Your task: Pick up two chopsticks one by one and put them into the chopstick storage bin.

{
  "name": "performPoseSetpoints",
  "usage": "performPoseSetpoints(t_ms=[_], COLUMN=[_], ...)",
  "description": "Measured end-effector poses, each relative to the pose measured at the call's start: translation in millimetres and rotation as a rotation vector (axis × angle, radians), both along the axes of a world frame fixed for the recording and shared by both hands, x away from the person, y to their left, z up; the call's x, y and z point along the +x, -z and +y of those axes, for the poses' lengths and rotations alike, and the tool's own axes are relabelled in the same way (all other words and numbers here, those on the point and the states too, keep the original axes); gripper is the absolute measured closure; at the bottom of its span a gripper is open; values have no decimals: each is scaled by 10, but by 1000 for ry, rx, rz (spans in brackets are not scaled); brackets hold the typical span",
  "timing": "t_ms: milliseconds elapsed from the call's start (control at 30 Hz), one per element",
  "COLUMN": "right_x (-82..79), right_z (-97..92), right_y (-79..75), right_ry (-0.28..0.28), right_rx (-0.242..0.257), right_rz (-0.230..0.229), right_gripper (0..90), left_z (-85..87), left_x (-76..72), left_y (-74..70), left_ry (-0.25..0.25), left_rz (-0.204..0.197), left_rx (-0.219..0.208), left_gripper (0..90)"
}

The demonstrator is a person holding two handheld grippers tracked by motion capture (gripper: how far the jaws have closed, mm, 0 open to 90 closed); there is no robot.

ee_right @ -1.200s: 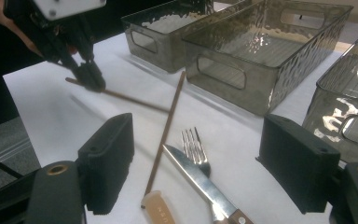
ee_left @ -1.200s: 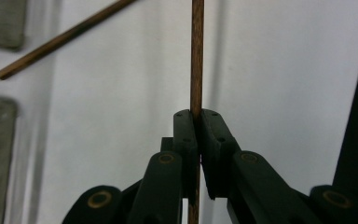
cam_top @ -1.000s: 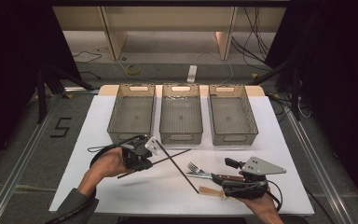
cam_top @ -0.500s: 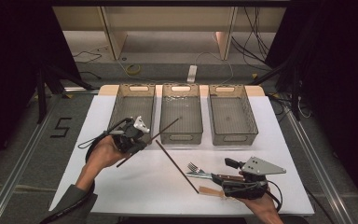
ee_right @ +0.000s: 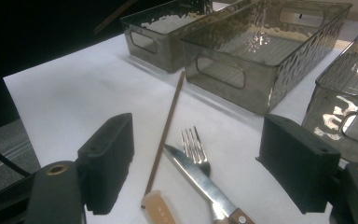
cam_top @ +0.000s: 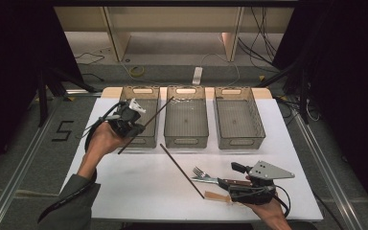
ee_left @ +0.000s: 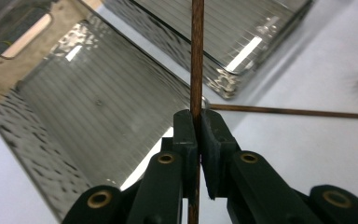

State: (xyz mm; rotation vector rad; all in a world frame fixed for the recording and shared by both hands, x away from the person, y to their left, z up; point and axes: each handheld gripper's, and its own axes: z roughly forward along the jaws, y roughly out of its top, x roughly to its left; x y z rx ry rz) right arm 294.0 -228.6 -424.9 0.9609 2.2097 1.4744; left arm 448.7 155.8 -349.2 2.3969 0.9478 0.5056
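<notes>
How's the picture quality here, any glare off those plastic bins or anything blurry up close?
High view: evenly lit white table, dark surround, all fairly sharp. Left gripper view: bright glare streaks on the left bin; the chopstick clamped in the left gripper is soft, and so are the jaws. Right gripper view: glints on the bins' dimpled walls; the right gripper's near jaws blur.

Three smoked transparent plastic bins stand side by side across the far half of the white surface, blocking low passage there. A thin brown wooden stick, a steel fork and a wood-handled knife obstruct the near right. The near left lies open.
</notes>
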Motion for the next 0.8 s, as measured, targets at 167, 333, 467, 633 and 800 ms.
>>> performPoseSetpoints(t_ms=[167,333,467,633,800], right_x=[1,2,4,13,12], right_z=[-3,-3,-6,-11,-6], right_y=[0,2,4,12,12], right_ry=[1,1,0,2,-2], right_rx=[0,-1,2,2,1], right_rz=[1,3,3,4,6], right_gripper=[269,268,268,268,269], left_z=[20,64,128,213,297], left_x=[124,253,363,471,586], left_y=[-87,-138,-175,-207,-169], left_ry=[-33,-70,-101,-156,-201], left_rz=[-27,-50,-66,-87,-99], left_rx=[-11,-40,-83,-110,-132], left_gripper=[846,846,845,846,845])
